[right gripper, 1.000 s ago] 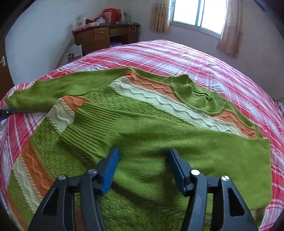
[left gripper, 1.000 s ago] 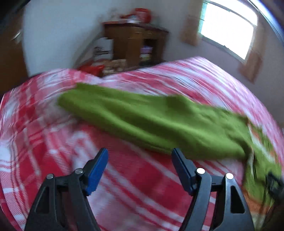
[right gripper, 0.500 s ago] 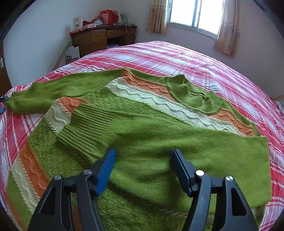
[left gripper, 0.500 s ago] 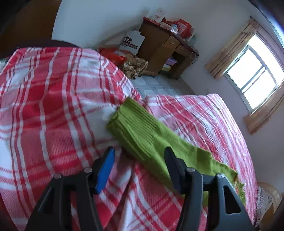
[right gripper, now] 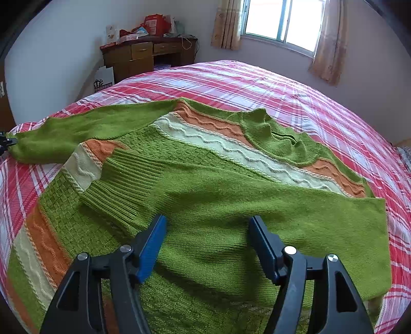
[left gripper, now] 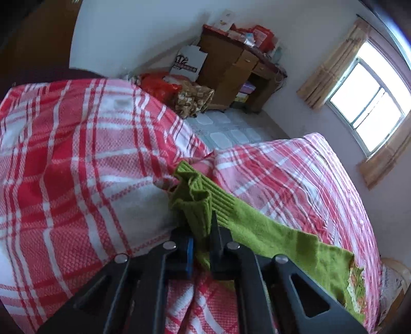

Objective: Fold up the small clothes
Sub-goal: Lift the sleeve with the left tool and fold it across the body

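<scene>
A green knitted sweater [right gripper: 205, 179] with orange and cream bands lies flat on the red plaid bed [right gripper: 257, 84]. One sleeve [right gripper: 231, 200] is folded across its body. The other sleeve [right gripper: 84, 128] stretches out to the left. My left gripper [left gripper: 201, 218] is shut on that sleeve's ribbed cuff [left gripper: 195, 195] near the bed's edge; it shows at the far left of the right wrist view [right gripper: 5, 142]. My right gripper [right gripper: 206, 231] is open and empty just above the folded sleeve.
The bed's edge drops to a tiled floor [left gripper: 226, 128] just beyond the cuff. A wooden desk [right gripper: 146, 56] with clutter, bags [left gripper: 159, 87] and a white carton [right gripper: 104, 78] stand by the wall. A curtained window [right gripper: 280, 23] is behind the bed.
My left gripper moved along the outstretched sleeve to its cuff and shut on it, bunching the cuff. My right gripper stayed open over the folded sleeve, drawing back slightly.
</scene>
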`<state>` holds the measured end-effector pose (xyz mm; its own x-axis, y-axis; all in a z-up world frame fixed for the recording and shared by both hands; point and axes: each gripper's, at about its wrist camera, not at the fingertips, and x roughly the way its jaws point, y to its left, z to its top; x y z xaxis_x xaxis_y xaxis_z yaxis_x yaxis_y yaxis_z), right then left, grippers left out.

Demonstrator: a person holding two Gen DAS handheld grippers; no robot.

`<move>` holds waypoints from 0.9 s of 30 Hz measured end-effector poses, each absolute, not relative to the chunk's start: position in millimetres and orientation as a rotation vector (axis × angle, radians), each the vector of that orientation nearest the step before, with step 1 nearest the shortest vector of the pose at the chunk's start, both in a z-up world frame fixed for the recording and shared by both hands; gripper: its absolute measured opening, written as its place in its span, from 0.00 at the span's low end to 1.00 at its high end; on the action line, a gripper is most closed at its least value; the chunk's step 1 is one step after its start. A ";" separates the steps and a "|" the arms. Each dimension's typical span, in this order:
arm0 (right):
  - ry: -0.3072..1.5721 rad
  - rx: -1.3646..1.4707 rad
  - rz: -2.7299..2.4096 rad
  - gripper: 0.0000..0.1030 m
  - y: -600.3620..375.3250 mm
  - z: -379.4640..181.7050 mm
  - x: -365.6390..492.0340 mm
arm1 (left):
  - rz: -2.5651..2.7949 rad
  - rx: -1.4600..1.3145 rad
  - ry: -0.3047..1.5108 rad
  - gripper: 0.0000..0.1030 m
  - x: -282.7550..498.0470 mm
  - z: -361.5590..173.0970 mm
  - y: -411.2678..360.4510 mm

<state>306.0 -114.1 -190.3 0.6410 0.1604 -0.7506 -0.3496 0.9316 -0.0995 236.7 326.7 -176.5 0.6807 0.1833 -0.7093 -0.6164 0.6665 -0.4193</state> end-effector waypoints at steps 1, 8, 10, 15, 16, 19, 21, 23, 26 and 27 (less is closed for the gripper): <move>0.828 -0.243 0.292 0.67 -114.7 -190.4 306.4 | 0.486 -0.694 0.665 0.08 234.4 -171.7 324.8; 0.845 -0.192 0.300 0.71 -124.1 -186.2 310.2 | 0.446 -0.655 0.603 0.08 230.7 -139.1 315.6; 0.805 -0.226 0.275 0.71 -130.3 -175.3 303.8 | 0.424 -0.648 0.588 0.08 228.8 -126.9 311.4; 0.748 -0.185 0.287 0.71 -154.3 -143.0 287.5 | 0.364 -0.593 0.529 0.08 225.9 -89.7 293.4; 0.743 -0.180 0.287 0.71 -161.4 -136.1 282.8 | 0.355 -0.589 0.522 0.08 225.8 -83.8 290.2; 0.733 -0.167 0.287 0.71 -173.6 -126.7 269.5 | 0.325 -0.580 0.499 0.08 226.4 -64.6 277.8; 0.722 -0.156 0.282 0.71 -183.1 -121.1 260.6 | 0.303 -0.568 0.480 0.08 229.5 -52.0 268.8; 0.701 -0.131 0.274 0.71 -195.4 -114.6 249.2 | 0.280 -0.549 0.466 0.08 233.3 -39.9 260.3; 0.680 -0.102 0.275 0.71 -209.9 -108.4 234.5 | 0.256 -0.517 0.447 0.08 241.0 -25.3 248.1; 0.675 -0.096 0.274 0.71 -213.4 -107.1 230.4 | 0.251 -0.505 0.440 0.08 243.5 -21.1 243.1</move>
